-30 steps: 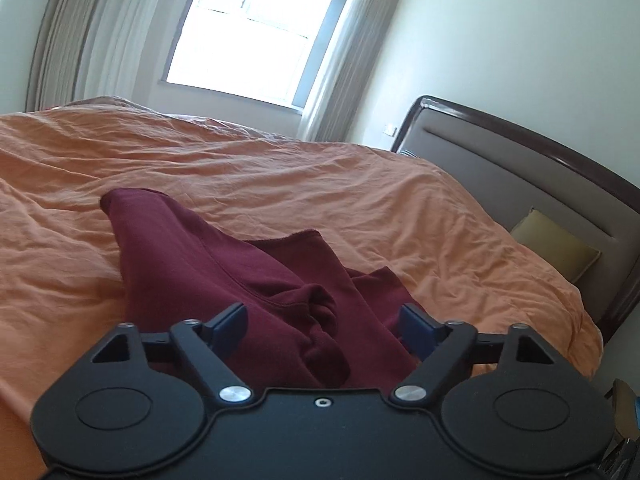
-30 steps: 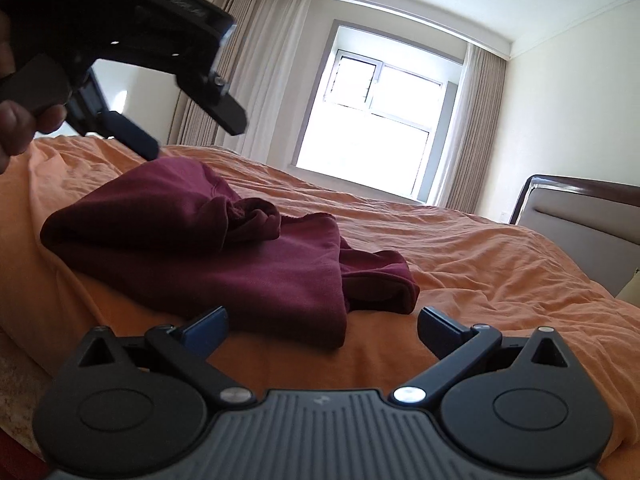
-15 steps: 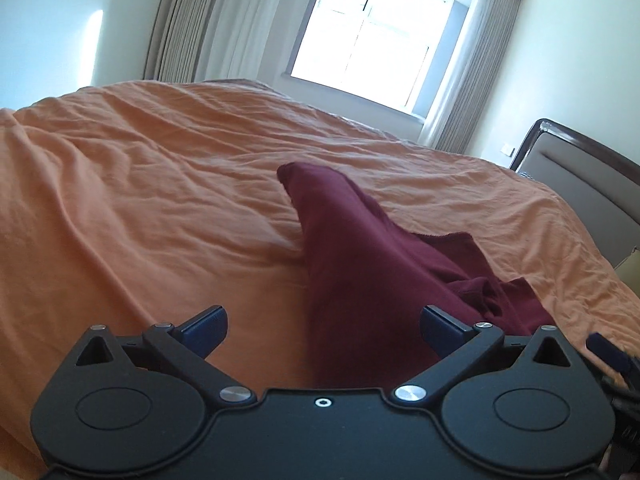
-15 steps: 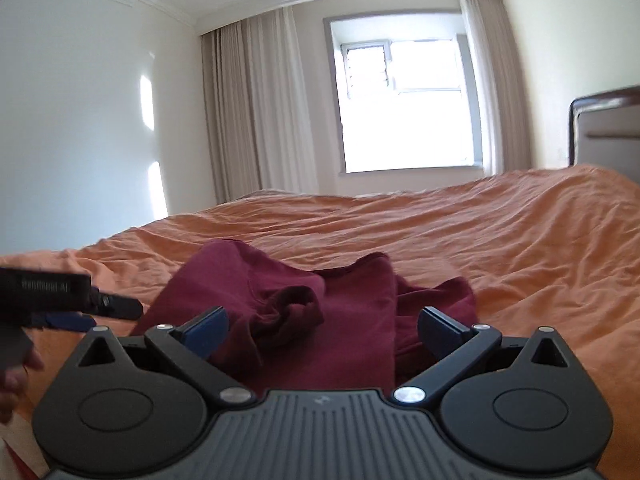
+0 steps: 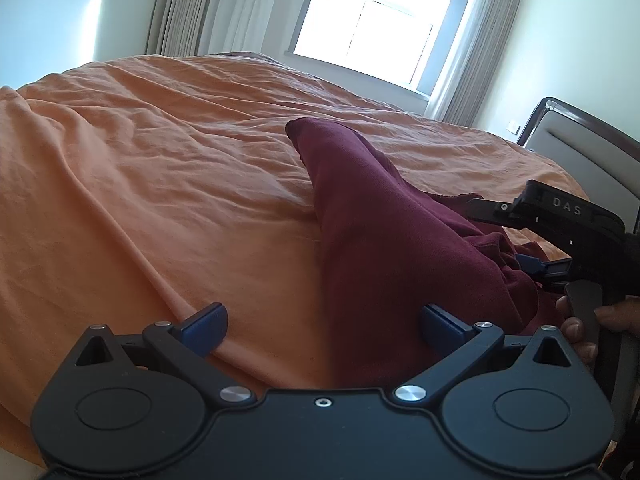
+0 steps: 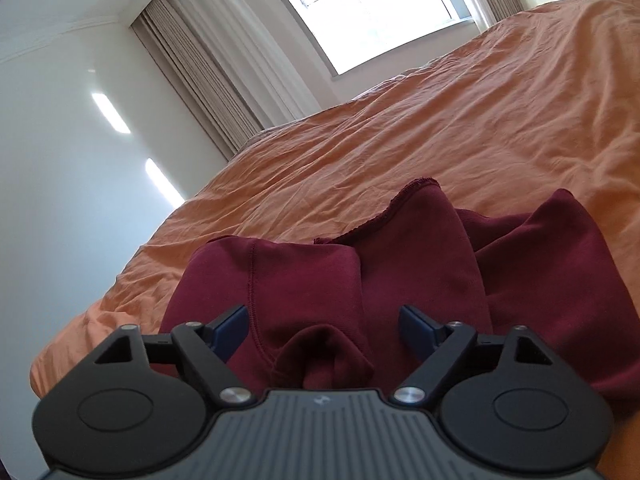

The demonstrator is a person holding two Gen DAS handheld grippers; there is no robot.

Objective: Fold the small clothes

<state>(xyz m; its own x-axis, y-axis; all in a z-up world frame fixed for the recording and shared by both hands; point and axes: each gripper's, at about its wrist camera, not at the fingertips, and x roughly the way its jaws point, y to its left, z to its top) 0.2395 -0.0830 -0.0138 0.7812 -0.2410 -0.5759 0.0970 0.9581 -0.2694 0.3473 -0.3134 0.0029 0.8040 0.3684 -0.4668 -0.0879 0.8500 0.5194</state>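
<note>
Near: left gripper held low over bed edge, jaws spread wide, nothing clamped; maroon garment partly btwn pads, likely lined up for hem grab. Right gripper tilted, jaws closing around bunched fold, pads not yet pressing. Garment lies crumpled on orange bedsheet. Far: window, curtains.
</note>
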